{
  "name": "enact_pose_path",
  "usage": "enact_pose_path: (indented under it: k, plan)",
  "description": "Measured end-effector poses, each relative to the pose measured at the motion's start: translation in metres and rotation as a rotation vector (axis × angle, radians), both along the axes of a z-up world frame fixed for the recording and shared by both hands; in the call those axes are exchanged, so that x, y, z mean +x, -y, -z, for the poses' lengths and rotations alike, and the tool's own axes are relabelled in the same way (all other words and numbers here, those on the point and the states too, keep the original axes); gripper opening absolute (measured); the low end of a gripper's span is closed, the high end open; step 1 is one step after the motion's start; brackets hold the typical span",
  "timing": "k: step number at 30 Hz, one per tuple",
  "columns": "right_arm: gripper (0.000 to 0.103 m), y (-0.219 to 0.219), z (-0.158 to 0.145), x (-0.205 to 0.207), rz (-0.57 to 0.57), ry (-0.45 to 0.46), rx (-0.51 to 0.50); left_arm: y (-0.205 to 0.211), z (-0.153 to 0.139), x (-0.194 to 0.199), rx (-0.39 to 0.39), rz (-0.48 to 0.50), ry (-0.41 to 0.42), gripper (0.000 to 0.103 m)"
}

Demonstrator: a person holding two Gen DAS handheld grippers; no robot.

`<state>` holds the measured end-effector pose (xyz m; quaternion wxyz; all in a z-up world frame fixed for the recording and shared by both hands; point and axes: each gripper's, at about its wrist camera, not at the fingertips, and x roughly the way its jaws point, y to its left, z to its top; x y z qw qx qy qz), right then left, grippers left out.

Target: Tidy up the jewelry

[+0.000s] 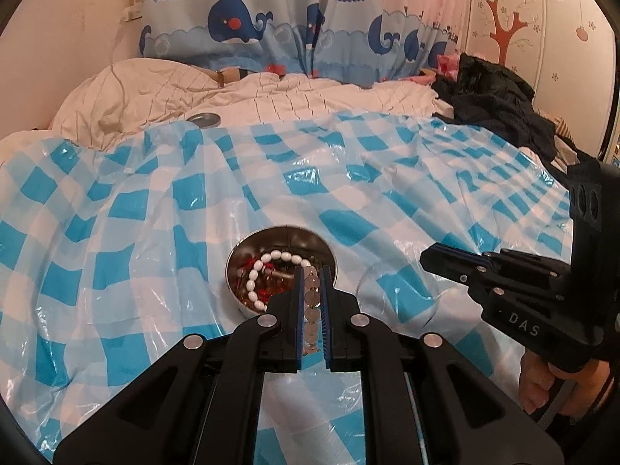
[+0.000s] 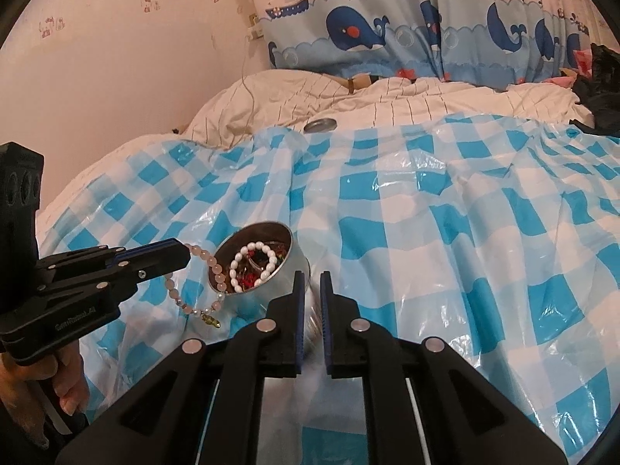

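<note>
A strand of round, translucent pink beads (image 2: pixel 212 271) hung pinched in the left hand-held gripper (image 1: pixel 313 271), draping over the rim of a shiny round metal tin (image 2: pixel 271 286) just ahead, where a glossy white bead bracelet (image 2: pixel 252 267) lay. The right hand-held gripper (image 2: pixel 311 275) stood narrowly parted beside the tin, on the crinkled checked plastic sheet (image 2: pixel 445 252) covering the bed.

Your left wrist camera looks low across the bed (image 1: pixel 348 89) toward the curtain (image 1: pixel 302 19), close over the tin (image 1: pixel 333 267); your right wrist camera faces likewise from beside it, sharing both.
</note>
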<state>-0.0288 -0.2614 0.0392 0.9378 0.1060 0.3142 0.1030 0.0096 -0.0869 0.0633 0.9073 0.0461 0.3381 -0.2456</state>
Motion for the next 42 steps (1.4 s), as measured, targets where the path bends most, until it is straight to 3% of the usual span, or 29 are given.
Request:
enact_pose_path:
  k: [4, 6, 7, 9, 12, 16, 19, 20, 22, 26, 27, 29, 30, 36, 37, 38, 42]
  plan:
    - [0.01, -0.002, -0.002, 0.0, 0.004, 0.007, -0.031, 0.003, -0.001, 0.003, -0.008, -0.005, 0.004, 0.007]
    - [0.012, 0.0, 0.005, 0.008, 0.0, -0.055, -0.05, 0.003, -0.001, 0.005, -0.012, -0.01, 0.001, 0.007]
    - [0.023, 0.0, 0.01, 0.012, -0.014, -0.096, -0.051, 0.002, -0.001, 0.006, -0.012, -0.013, 0.001, 0.007]
    - [0.031, -0.002, 0.023, 0.017, -0.02, -0.159, -0.058, 0.003, -0.001, 0.007, -0.014, -0.016, 0.0, 0.007]
    - [0.053, -0.016, 0.034, 0.019, -0.076, -0.201, -0.082, 0.001, -0.002, 0.008, -0.026, -0.021, -0.003, 0.007]
    - [0.059, -0.035, 0.048, 0.021, -0.107, -0.211, -0.212, -0.001, -0.002, 0.009, -0.038, -0.026, -0.005, 0.007]
    - [0.055, -0.035, 0.056, 0.025, -0.105, -0.225, -0.227, -0.003, -0.002, 0.011, -0.052, -0.033, -0.007, 0.007]
    - [0.039, -0.034, 0.056, 0.025, -0.108, -0.229, -0.223, -0.003, -0.003, 0.012, -0.058, -0.035, -0.008, 0.007]
    - [0.02, -0.032, 0.058, 0.025, -0.114, -0.253, -0.2, -0.005, -0.005, 0.014, -0.078, -0.044, -0.007, 0.007]
    - [0.02, -0.028, 0.051, 0.021, -0.114, -0.235, -0.184, -0.009, -0.008, 0.018, -0.113, -0.056, -0.002, 0.007]
    - [0.025, -0.03, 0.048, 0.02, -0.13, -0.224, -0.173, -0.009, -0.009, 0.019, -0.118, -0.059, -0.002, 0.007]
    - [0.065, -0.033, 0.041, 0.016, -0.128, -0.185, -0.185, -0.009, -0.01, 0.021, -0.129, -0.064, 0.002, 0.007]
    - [0.068, -0.034, 0.039, 0.014, -0.106, -0.159, -0.212, -0.009, -0.011, 0.021, -0.139, -0.064, 0.006, 0.007]
    - [0.067, -0.027, 0.057, 0.027, -0.054, -0.244, -0.263, -0.006, -0.009, 0.034, -0.207, -0.08, 0.002, 0.007]
    - [0.057, -0.027, 0.058, 0.028, -0.047, -0.247, -0.273, -0.005, -0.002, 0.04, -0.204, -0.096, -0.018, 0.007]
    - [0.033, -0.025, 0.059, 0.029, -0.063, -0.266, -0.251, -0.005, 0.008, 0.048, -0.192, -0.12, -0.055, 0.007]
    - [0.031, -0.022, 0.058, 0.029, -0.06, -0.264, -0.228, -0.021, 0.04, 0.066, -0.217, -0.21, -0.205, 0.007]
